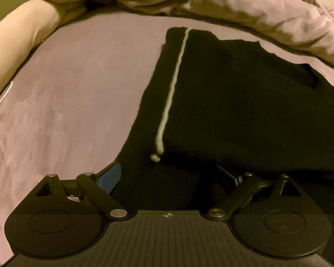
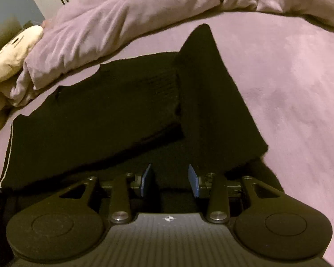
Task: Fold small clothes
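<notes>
A black garment (image 1: 233,102) lies spread on the purple bed sheet (image 1: 78,84), with a pale drawstring cord (image 1: 173,84) running along it to a knotted end. In the right wrist view the same garment (image 2: 113,106) shows a folded panel (image 2: 211,102) lying over its right part. My left gripper (image 1: 169,175) is open, its blue pads wide apart with the garment's near edge lying between and over them. My right gripper (image 2: 170,180) is open, and black cloth lies between its blue pads (image 2: 147,180).
A rumpled purple duvet (image 1: 256,6) is heaped along the far side of the bed. A cream pillow (image 1: 17,42) lies at the far left; a cream cushion (image 2: 13,51) shows at the left of the right wrist view. A wall and door stand behind it.
</notes>
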Tool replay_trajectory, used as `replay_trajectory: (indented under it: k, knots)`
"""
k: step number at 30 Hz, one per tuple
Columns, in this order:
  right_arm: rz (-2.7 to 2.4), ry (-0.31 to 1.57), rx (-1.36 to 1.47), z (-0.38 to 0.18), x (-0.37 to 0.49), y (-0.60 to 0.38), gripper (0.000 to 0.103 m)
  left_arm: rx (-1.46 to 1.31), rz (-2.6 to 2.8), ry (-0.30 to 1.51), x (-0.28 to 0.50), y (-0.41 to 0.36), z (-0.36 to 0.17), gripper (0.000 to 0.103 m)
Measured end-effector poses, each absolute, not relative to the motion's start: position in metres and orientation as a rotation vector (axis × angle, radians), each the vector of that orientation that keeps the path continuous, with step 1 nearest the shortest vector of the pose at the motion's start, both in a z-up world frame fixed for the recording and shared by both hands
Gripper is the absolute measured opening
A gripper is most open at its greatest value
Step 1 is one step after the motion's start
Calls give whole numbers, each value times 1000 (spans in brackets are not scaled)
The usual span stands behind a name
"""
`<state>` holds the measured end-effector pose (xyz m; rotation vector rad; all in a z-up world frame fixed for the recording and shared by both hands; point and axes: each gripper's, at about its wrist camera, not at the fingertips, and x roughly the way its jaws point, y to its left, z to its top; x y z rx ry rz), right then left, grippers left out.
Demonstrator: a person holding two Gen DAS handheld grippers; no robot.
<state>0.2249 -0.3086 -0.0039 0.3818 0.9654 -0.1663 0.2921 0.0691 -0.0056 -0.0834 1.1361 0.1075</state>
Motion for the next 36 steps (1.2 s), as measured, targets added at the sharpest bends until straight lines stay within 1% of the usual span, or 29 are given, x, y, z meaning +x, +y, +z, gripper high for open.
replay_trajectory:
  k: [4,8,12,14,19,23,25,27,29,32,34,36]
  knots:
    - [-173,969,424,1,216,-310,36,-78,106,1135,281,73,-6,95]
    - [-182,1028,394,-7,202,-303,38,-36,106,1140,269,73,-11,95]
    - [-172,1021,366,-3,175,-296,39,-19,118,1126,260,74,-18,96]
    - [-157,1015,359,-5,165,-295,42,-12,119,1106,256,73,-21,97]
    - [-122,993,289,-3,150,-291,42,-29,115,1042,247,75,-25,99]
    - [-30,899,262,11,145,-280,43,-46,70,966,229,69,-15,99]
    - [31,879,226,10,145,-265,45,-39,28,930,218,62,-14,99]
    - [94,902,190,1,143,-251,45,5,14,917,212,54,-20,100]
    - [127,981,131,-13,135,-240,47,64,12,907,206,47,-27,100]
    - [119,967,18,-9,101,-237,47,77,-3,866,185,52,-28,100]
    - [49,985,75,-2,73,-251,47,49,-23,851,162,65,-24,100]
    - [-2,989,171,7,38,-272,47,32,-19,895,142,77,-21,101]
